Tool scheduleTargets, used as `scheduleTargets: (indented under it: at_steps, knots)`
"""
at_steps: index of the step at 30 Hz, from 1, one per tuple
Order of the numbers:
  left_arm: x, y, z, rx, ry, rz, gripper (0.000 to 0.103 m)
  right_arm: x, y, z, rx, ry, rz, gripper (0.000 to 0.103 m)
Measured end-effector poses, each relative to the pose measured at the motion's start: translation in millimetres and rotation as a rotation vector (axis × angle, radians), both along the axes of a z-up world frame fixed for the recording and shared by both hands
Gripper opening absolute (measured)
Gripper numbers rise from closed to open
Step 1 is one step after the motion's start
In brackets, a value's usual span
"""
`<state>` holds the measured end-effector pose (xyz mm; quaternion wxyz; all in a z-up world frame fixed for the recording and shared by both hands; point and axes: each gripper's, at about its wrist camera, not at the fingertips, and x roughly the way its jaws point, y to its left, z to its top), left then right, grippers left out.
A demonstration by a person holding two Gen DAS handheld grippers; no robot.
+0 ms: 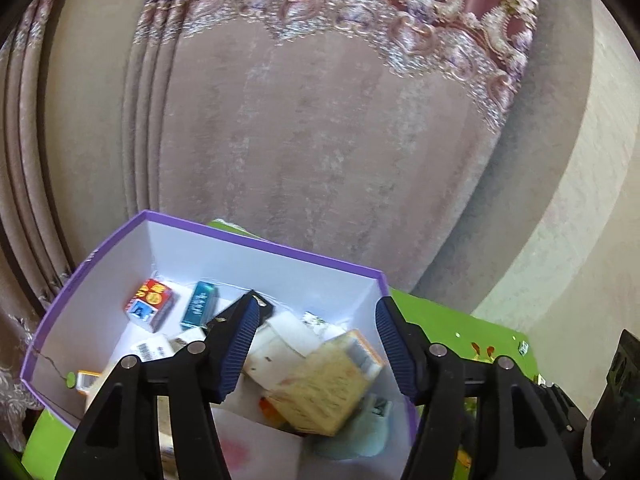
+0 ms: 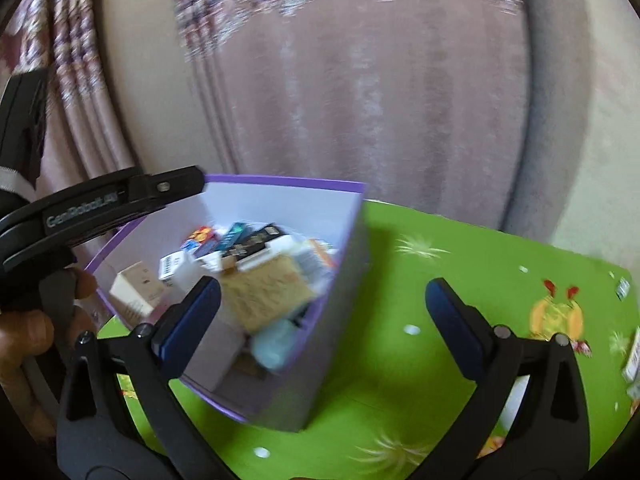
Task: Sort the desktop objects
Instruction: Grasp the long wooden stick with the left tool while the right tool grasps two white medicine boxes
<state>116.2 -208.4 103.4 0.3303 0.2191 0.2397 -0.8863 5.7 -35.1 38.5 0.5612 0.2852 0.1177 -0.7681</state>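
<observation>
Currently my left gripper [image 1: 316,344] hangs released above the purple box [image 1: 224,256]; a tan carton [image 1: 320,384] lies loose beneath its jaws. My right gripper [image 2: 324,320] stands released beside that box, over its near corner.

purple box [image 1: 280,248] | open, upright | full of small cartons [image 1: 324,384]
</observation>
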Motion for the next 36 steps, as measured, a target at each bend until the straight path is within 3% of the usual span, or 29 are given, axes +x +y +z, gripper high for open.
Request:
scheduleTargets:
  at_steps: [13,21,26,36]
  knots:
    - [-82.7,85.4,-4.0,-0.045,-0.076,-0.234,0.072,-102.0,117.0,-11.0,0.035,-0.024,-0.402,0.102]
    - [-134.8,135.4,-37.3,-0.019,-0.166,-0.352,0.085,-150.6,178.8,-34.3,0.113,0.003,-0.613,0.102]
    - [-167.4,162.4,-70.0,0.002,-0.231,-0.383,0.103,-170.6,200.2,-52.4,0.183,0.022,-0.729,0.102]
    - [-226.8,187.7,-116.1,-0.005,-0.378,-0.361,0.103,-209.5,220.2,-82.2,0.252,-0.057,-0.883,0.102]
